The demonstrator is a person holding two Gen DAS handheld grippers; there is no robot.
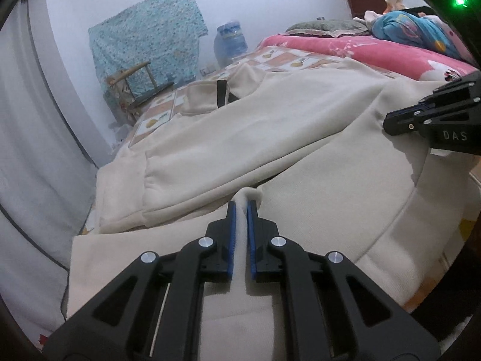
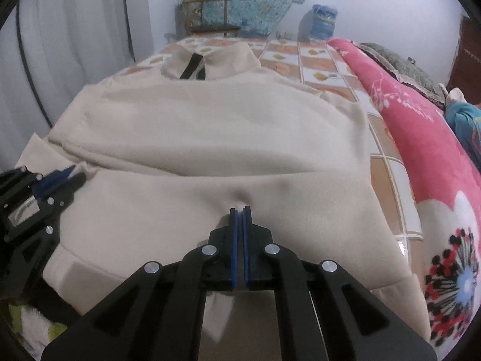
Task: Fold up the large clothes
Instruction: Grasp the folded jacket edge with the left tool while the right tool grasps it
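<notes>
A large cream sweatshirt (image 2: 216,126) with a black zip at its collar (image 2: 192,66) lies spread on a bed; it also shows in the left wrist view (image 1: 270,114). Its sleeves are folded across the body. My left gripper (image 1: 242,206) is shut on a pinched ridge of the cream fabric near the hem's left side; it shows in the right wrist view (image 2: 70,174). My right gripper (image 2: 240,209) is shut on a pinch of the sweatshirt's lower body; it appears at the right edge of the left wrist view (image 1: 390,123).
The bed has a tiled fruit-print sheet (image 2: 324,60). A pink floral blanket (image 2: 421,138) lies along the right side. Beyond the bed stand a wooden chair (image 2: 207,15) under a teal cloth, a blue water jug (image 2: 323,22) and a grey curtain (image 1: 33,150).
</notes>
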